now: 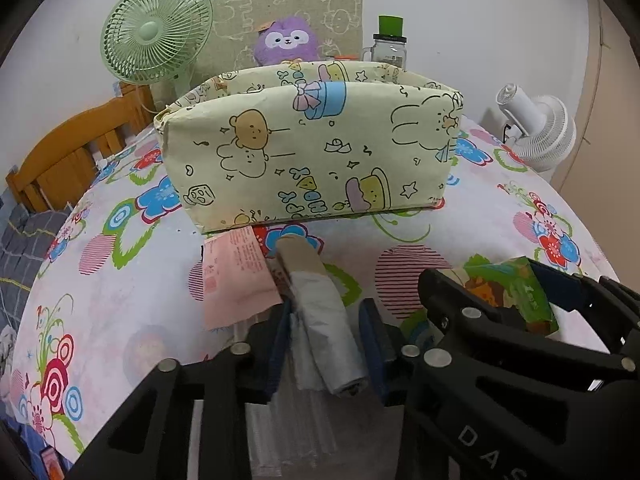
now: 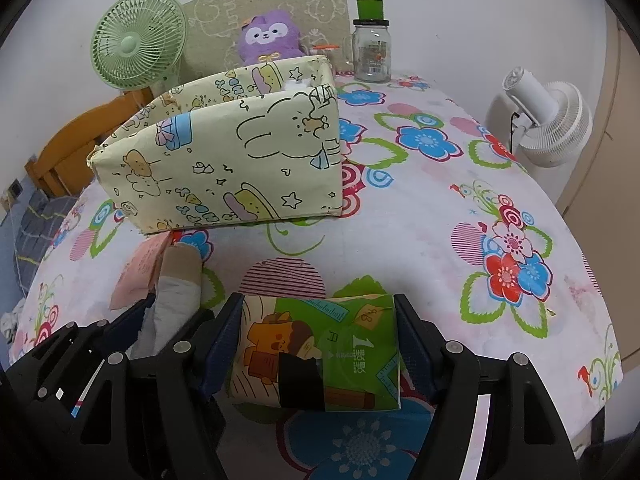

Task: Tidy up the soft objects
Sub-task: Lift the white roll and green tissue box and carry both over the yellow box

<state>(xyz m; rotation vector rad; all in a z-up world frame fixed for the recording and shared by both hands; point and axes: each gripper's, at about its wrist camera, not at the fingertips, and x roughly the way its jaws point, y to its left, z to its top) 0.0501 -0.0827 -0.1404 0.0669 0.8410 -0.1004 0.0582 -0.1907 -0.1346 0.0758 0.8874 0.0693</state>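
Note:
My left gripper [image 1: 324, 336] is shut on a roll of grey plastic bags [image 1: 320, 320] with a tan cardboard core, low over the floral tablecloth [image 1: 120, 320]. My right gripper [image 2: 320, 344] is shut on a green tissue pack [image 2: 320, 356] with a cartoon print, just right of the left gripper; the pack also shows in the left wrist view [image 1: 516, 292]. A pale yellow cartoon-print storage box [image 1: 312, 148] stands open-topped just beyond both grippers, also seen in the right wrist view [image 2: 224, 164]. A pink packet [image 1: 236, 276] lies beside the roll, at the box's foot.
A purple plush toy [image 1: 286, 42] sits behind the box against a printed board. A green fan [image 1: 154, 32] stands back left, a glass jar with a green lid [image 2: 371, 42] back right, a white fan [image 2: 548, 120] off the table's right edge. A wooden chair [image 1: 64, 152] is at left.

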